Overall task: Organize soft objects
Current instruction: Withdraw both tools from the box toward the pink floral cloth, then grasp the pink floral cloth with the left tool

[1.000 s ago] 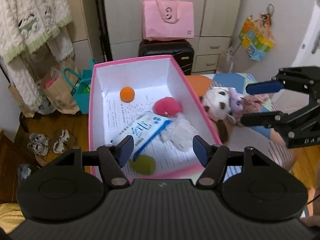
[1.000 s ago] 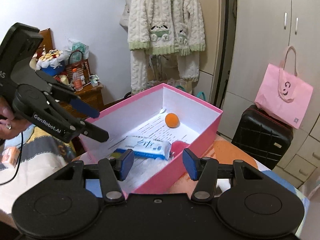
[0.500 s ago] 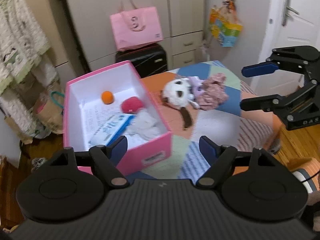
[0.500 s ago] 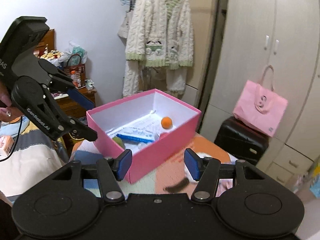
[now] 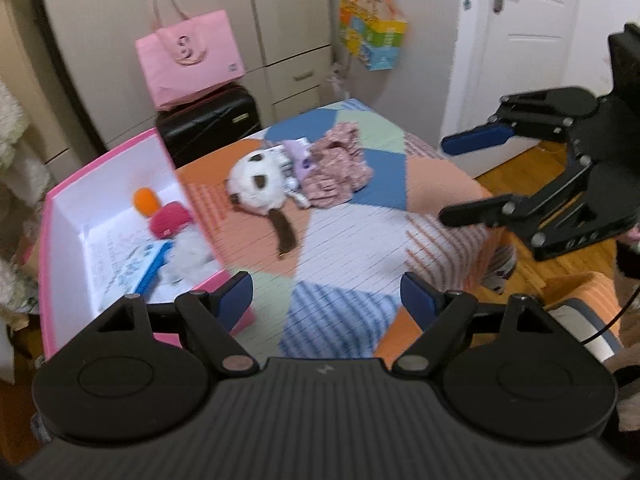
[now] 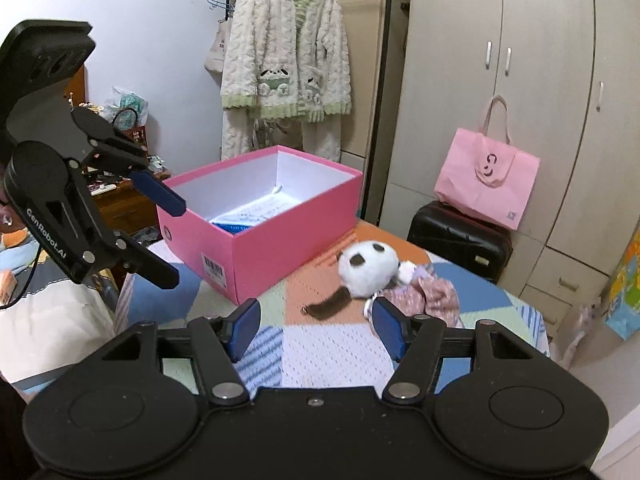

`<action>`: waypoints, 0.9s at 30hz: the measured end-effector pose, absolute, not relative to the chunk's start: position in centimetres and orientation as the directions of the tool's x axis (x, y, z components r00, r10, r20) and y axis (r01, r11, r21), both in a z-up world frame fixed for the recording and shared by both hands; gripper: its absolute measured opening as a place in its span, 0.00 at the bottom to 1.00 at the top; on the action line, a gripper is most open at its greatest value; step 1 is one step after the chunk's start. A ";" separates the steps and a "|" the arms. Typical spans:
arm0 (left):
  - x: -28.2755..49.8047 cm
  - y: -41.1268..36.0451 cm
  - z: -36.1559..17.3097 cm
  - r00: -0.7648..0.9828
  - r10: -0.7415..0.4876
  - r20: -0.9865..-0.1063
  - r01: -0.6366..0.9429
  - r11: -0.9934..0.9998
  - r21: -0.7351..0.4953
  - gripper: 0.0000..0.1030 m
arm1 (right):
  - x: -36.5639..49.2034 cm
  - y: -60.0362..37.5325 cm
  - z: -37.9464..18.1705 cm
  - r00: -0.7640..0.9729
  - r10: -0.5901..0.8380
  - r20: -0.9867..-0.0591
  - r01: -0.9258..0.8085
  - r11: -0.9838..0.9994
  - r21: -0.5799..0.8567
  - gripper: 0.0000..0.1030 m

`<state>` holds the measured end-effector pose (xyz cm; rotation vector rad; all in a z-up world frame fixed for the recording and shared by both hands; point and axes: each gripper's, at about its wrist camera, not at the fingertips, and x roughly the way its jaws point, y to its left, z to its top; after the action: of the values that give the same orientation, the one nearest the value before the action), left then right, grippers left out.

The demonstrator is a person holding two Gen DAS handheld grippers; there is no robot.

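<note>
With your left gripper (image 5: 326, 294) wide and empty and your right gripper (image 6: 316, 328) opening on nothing, take the light, squashy panda plush (image 6: 366, 268), lying beside the pink box (image 6: 256, 240), by its round body.

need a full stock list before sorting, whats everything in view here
box: 1, pink, white inside, on the bed's left part
ball: 1, orange, in the box
pompom: 1, red-pink, in the box
packet: 1, blue and white, in the box
plush toy: 1, white with dark patches, on the quilt
cloth: 1, pink floral, beside the plush toy
quilt: 1, patchwork, covering the bed
tote bag: 1, pink, on the suitcase
suitcase: 1, black, by the wardrobe
robe: 1, cream and green, hanging
left gripper: open, empty
right gripper: opening, empty
</note>
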<state>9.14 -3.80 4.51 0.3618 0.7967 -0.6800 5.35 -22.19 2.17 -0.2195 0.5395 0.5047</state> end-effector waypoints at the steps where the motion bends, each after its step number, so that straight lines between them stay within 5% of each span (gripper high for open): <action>1: 9.3 -4.1 4.4 0.500 -0.428 -0.752 0.685 0.727 0.042 0.78 | 5.4 -22.4 1.9 0.741 0.398 -0.541 -0.511 0.857 -0.070 0.66; 27: 18.7 -10.8 -3.1 0.544 -0.571 -0.615 0.695 0.718 -0.052 0.78 | 13.0 -25.3 -6.4 0.800 0.251 -0.546 -0.422 0.881 -0.214 0.79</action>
<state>18.71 -10.82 -3.10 0.2078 0.6503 -0.7571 13.01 -25.33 -6.36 -0.3368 0.5325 0.3683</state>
